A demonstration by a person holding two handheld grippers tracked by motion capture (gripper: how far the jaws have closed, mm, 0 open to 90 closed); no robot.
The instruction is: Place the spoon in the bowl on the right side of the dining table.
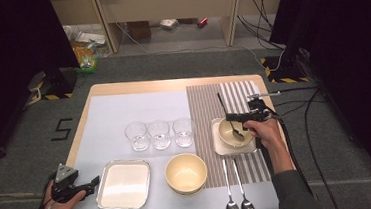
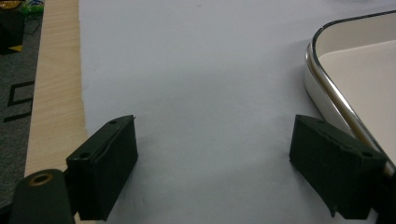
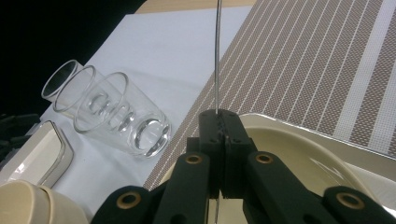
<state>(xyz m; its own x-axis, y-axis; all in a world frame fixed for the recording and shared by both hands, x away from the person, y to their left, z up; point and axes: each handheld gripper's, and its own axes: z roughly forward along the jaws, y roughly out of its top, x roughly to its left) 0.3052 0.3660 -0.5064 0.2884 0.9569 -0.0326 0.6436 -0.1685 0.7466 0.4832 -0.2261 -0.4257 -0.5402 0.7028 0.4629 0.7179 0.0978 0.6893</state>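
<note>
- Rightward, gripping a spoon [image 1: 229,118] by its thin handle in the right tongs [image 1: 238,115], jaws clenched flat on the metal, as seen in the right gripper view [image 3: 219,154]
- Resting the spoon's head down inside the small bowl [image 1: 234,132], handle leaning up and away toward the far edge
- Sitting in a shallow square tray [image 1: 219,149] on the striped placemat [image 1: 203,103], that small bowl
- Lying side by side on the bench [image 1: 122,89] at the near edge, just beside the placemat, two more spoons [image 1: 237,200]
- Standing in a row left of the placemat, three clear glasses [image 1: 159,133], rims nearly touching
- Sitting nearer the person, a larger cream bowl [image 1: 186,172], with an empty metal-rimmed tray [image 1: 123,184] just to its left
- Hovering low at the near left corner, the left tongs [image 1: 92,183], released and wide apart, grasping nothing, one jaw close by that tray's rim [image 2: 327,79]
</note>
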